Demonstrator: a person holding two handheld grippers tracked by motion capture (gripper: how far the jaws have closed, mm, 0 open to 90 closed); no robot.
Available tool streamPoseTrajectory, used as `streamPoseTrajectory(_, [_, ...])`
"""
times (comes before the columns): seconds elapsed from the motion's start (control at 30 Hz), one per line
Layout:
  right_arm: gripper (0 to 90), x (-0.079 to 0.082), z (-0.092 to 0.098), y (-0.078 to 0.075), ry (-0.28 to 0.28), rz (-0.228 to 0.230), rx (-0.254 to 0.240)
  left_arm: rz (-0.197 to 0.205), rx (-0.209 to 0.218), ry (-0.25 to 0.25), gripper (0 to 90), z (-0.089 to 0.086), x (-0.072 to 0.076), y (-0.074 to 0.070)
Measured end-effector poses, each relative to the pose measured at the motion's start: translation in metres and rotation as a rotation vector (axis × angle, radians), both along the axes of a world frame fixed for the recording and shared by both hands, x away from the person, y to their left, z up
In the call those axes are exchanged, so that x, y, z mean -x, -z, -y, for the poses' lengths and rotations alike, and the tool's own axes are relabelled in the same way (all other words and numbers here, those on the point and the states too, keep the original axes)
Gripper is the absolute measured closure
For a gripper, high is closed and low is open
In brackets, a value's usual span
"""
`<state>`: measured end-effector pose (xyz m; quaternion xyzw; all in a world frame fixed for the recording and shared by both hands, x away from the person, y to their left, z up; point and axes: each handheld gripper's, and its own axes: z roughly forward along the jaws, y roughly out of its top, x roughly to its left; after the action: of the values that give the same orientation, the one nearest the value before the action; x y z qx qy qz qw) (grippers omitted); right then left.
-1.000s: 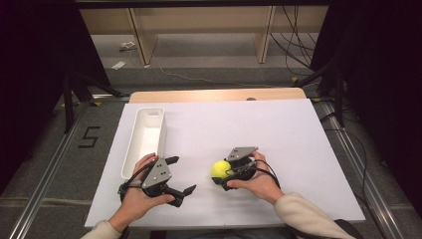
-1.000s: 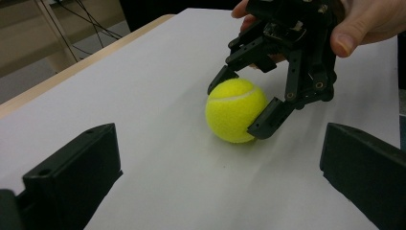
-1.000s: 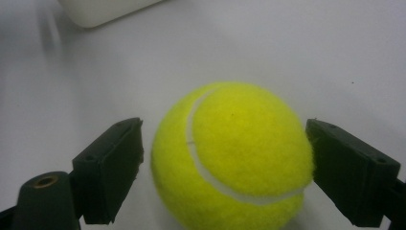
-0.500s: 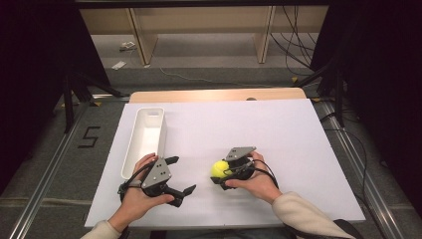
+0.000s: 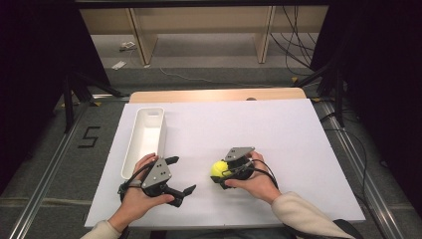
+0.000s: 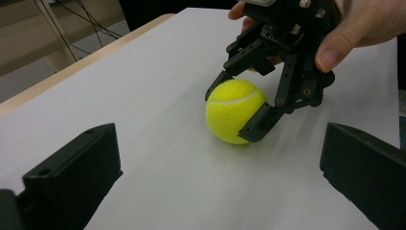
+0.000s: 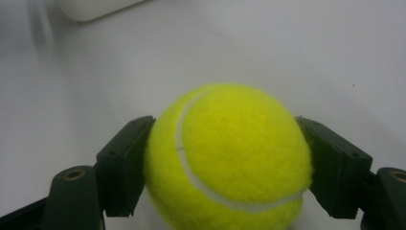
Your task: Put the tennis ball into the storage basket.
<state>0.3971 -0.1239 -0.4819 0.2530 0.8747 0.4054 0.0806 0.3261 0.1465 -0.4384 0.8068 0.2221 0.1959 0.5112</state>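
Observation:
A yellow tennis ball [image 5: 218, 169] rests on the white table sheet [image 5: 278, 134] near the front middle. My right gripper [image 5: 219, 173] is shut on it, one jaw pressed to each side of the ball [image 7: 230, 158]. In the left gripper view the ball [image 6: 234, 110] touches the sheet while a hand holds the right gripper [image 6: 232, 114] around it. My left gripper [image 5: 183, 175] lies a little to the left of the ball, held in the other hand. Its jaws stand wide apart with nothing between them [image 6: 218, 167].
A long white tray [image 5: 130, 149] stands empty at the left of the sheet, just beyond the left hand. Its corner [image 7: 95, 7] shows at the top of the right gripper view. A wooden table edge [image 5: 214, 94] runs along the back.

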Motion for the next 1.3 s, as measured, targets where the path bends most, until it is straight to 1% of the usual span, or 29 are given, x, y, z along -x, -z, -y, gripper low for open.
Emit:
streamPoseTrajectory(0.1, [25.7, 0.000, 0.000, -0.001, -0.005, 0.004, -0.013, 0.000, 0.001, 0.001, 0.0, 0.000, 0.000, 0.000])
streamPoseTrajectory(0.13, [25.7, 0.000, 0.000, -0.004, -0.007, 0.008, -0.022, 0.000, 0.000, 0.002, 0.0, 0.000, 0.000, 0.000])
streamPoseTrajectory(0.27, [25.9, -0.001, 0.000, -0.006, -0.013, 0.017, -0.032, 0.000, 0.000, 0.003, 0.0, 0.000, 0.000, 0.000])
streamPoseTrajectory(0.3, [25.9, 0.000, 0.000, -0.007, -0.014, 0.026, -0.032, 0.000, 0.001, 0.004, 0.0, 0.000, 0.000, 0.000])
streamPoseTrajectory(0.57, [25.9, 0.000, -0.001, -0.009, -0.013, 0.042, -0.031, -0.001, 0.002, 0.005, 0.0, 0.000, 0.000, 0.000])
streamPoseTrajectory(0.7, [25.9, 0.001, 0.000, -0.010, -0.007, 0.042, -0.030, 0.000, 0.002, 0.005, 0.0, 0.000, 0.000, 0.000])
streamPoseTrajectory(0.73, [25.9, 0.000, 0.000, -0.011, -0.009, 0.049, -0.032, 0.000, 0.001, 0.005, 0.0, 0.000, 0.000, 0.000])
streamPoseTrajectory(1.07, [25.9, 0.000, 0.001, -0.013, 0.000, 0.047, -0.040, -0.001, 0.002, 0.006, 0.0, 0.000, 0.000, 0.000])
streamPoseTrajectory(1.3, [25.9, -0.001, 0.002, -0.014, 0.002, 0.054, -0.046, -0.001, 0.003, 0.005, 0.0, 0.000, 0.000, 0.000])
